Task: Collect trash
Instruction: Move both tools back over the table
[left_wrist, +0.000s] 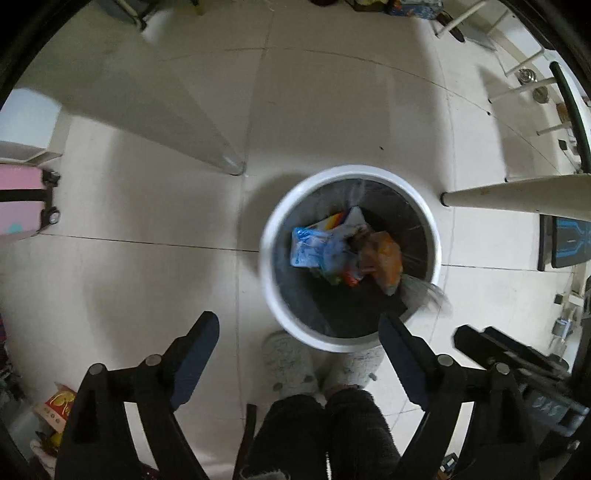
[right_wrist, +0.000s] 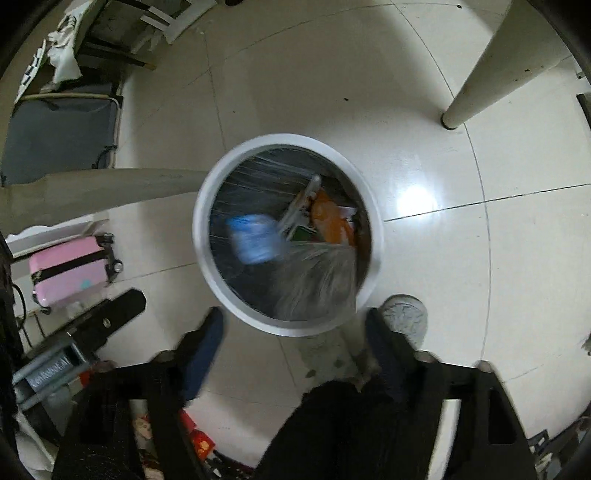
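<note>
A round white trash bin (left_wrist: 269, 258) with a dark liner stands on the tiled floor, seen from above. Inside lie a blue and white plastic wrapper (left_wrist: 314, 247), an orange bag (left_wrist: 384, 258) and other colourful packets. The bin also shows in the right wrist view (right_wrist: 207, 229), with the blue wrapper (right_wrist: 255, 240) and orange bag (right_wrist: 332, 221). A loose flap of liner (right_wrist: 317, 284) hangs at the near rim. My left gripper (left_wrist: 299, 332) is open and empty above the bin's near edge. My right gripper (right_wrist: 295, 325) is open and empty there too.
The person's slippered feet (left_wrist: 291, 365) stand just in front of the bin. White table legs (left_wrist: 517, 197) rise left and right of it. A pink suitcase (right_wrist: 70, 269) lies to the left. Boxes and clutter (left_wrist: 59, 406) sit at the lower left.
</note>
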